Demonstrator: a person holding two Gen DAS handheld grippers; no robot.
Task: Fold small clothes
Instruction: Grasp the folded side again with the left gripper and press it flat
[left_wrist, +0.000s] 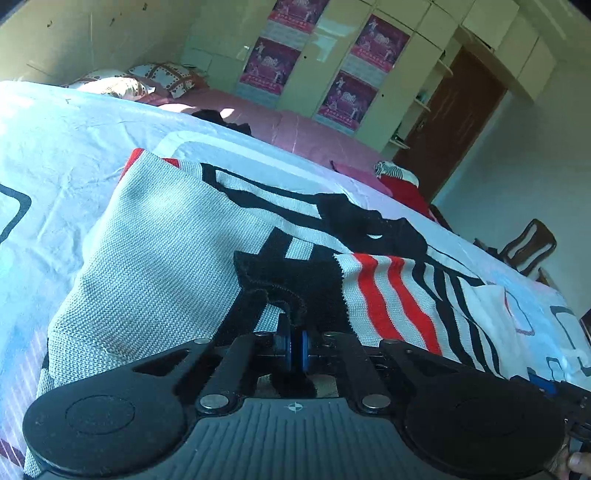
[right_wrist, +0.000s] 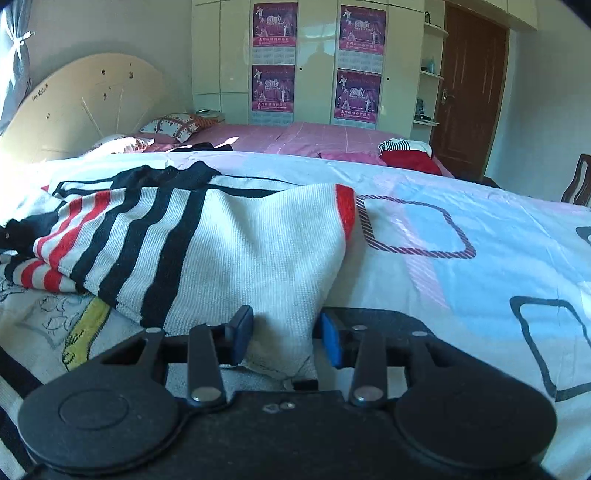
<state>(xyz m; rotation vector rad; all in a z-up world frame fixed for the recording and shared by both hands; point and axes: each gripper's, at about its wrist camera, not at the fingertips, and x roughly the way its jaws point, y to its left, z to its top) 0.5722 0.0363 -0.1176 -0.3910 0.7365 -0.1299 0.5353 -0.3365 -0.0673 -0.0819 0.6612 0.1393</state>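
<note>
Knit sweater (left_wrist: 166, 258), white with black and red stripes, lies on the bed's patterned sheet (right_wrist: 461, 258). Left hand-held gripper (left_wrist: 294, 345) is pinched closed on the sweater's black edge. Right hand-held gripper (right_wrist: 284, 332) stands partly open, white knit bunched between its blue pads (right_wrist: 330, 341), apparently gripped. Red clothing (right_wrist: 410, 157) lies well beyond, before the wardrobe (right_wrist: 317, 62).

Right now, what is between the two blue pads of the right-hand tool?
In the right wrist view, a white knit fold of the striped sweater sits between the right gripper pads.
</note>
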